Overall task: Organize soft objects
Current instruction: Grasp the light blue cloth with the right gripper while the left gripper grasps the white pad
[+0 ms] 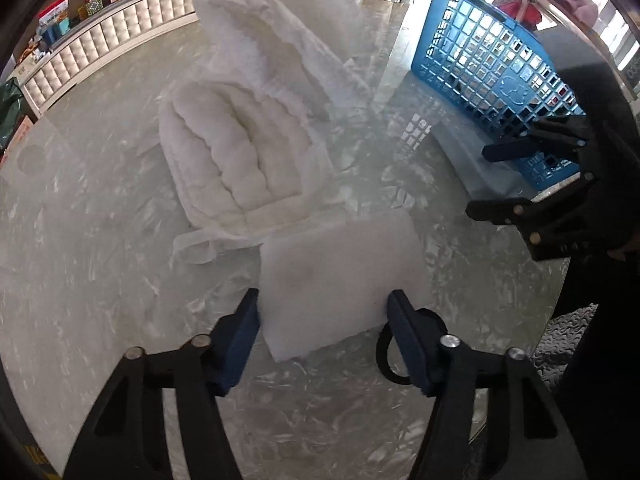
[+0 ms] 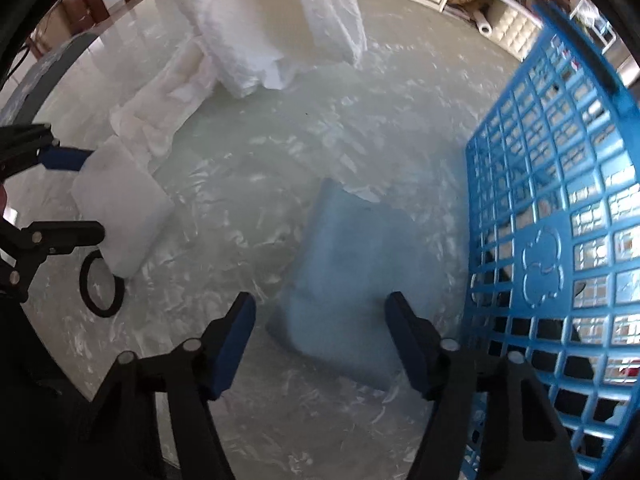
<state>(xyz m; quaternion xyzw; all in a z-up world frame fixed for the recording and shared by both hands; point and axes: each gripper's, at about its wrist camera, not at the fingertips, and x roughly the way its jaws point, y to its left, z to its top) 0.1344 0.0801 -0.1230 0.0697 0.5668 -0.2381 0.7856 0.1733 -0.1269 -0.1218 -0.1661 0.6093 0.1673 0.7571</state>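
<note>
Left claw (image 1: 322, 314): pads pressed on both sides of white sponge (image 1: 340, 276), grasping it; sponge lies flat on counter (image 1: 100, 240). Black ring (image 1: 390, 354) on counter just beside right pad. Right claw (image 2: 320, 320): jaws parted, straddling blue sponge (image 2: 352, 280) on counter; pads appear clear of it, picture blurred. Blue basket (image 2: 560, 220) just beside blue sponge, on its right. Beyond white sponge: folded white towel (image 1: 236, 152) touching it, second white cloth (image 1: 280, 28) behind.

right tongs (image 2: 320, 338) straddle blue sponge (image 2: 352, 276); blue basket (image 2: 560, 208) beside
</note>
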